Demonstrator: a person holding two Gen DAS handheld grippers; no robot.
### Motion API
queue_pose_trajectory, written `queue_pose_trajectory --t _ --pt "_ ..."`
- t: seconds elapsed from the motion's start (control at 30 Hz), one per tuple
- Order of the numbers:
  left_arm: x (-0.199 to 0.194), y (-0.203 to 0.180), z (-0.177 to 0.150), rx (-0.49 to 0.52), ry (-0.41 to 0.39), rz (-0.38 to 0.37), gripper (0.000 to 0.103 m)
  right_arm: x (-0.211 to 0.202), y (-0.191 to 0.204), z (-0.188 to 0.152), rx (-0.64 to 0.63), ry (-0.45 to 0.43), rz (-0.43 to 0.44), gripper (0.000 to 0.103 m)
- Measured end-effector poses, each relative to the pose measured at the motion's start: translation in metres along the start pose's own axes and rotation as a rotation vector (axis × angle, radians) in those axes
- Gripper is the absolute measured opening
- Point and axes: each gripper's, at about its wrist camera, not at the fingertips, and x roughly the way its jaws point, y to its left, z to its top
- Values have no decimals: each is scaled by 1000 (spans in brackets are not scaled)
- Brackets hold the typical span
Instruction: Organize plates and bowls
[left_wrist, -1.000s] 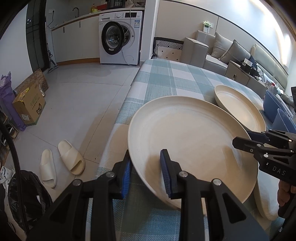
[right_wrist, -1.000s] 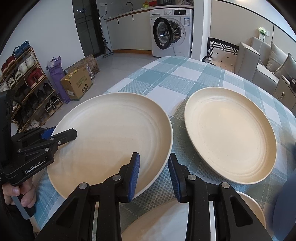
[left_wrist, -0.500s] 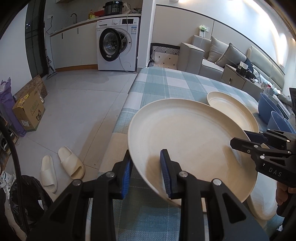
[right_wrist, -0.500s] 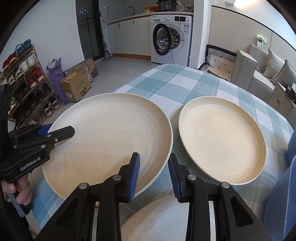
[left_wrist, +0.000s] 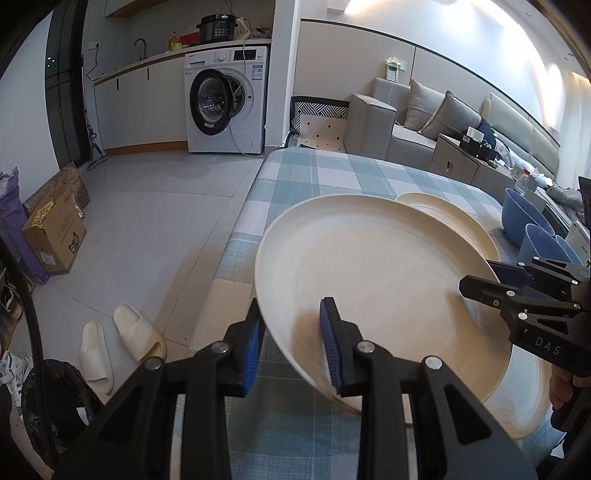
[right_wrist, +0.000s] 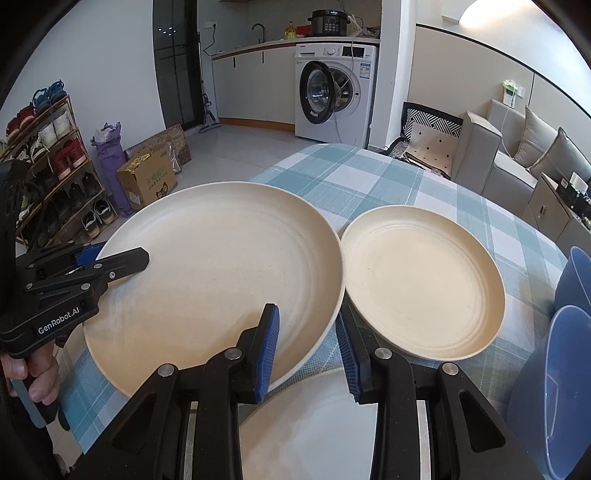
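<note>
Both the left gripper (left_wrist: 291, 345) and right gripper (right_wrist: 308, 349) clamp opposite rims of one cream plate (right_wrist: 221, 266), a second plate (right_wrist: 421, 280) just beyond the right gripper.

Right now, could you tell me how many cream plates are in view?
3: the held plate clamped by both grippers, a second plate on the tablecloth to its right, a third plate beneath the right gripper; none visibly hidden.

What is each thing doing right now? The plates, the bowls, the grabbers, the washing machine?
Large cream plate: lifted, tilted, gripped at two rims.
Second cream plate: flat on table.
Blue bowls: tipped on edge.
Left gripper: shut on plate.
Right gripper: shut on plate.
White washing machine: door open.
</note>
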Motion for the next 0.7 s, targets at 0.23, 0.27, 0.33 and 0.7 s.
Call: queue_pose_trajectory --t 0.23,0.27,0.33,0.7 --pt "-7 -10 1 21 -15 -11 28 -13 -5 -5 12 -17 -11 33" --pt "-8 -11 2 24 -17 -14 28 -15 -6 -6 16 -20 -11 33" --pt "-10 -14 2 29 -21 -18 28 -20 -8 -8 21 -25 -14 33" --pt "-19 -28 3 58 -37 -34 28 -40 -16 -16 44 -43 -29 33"
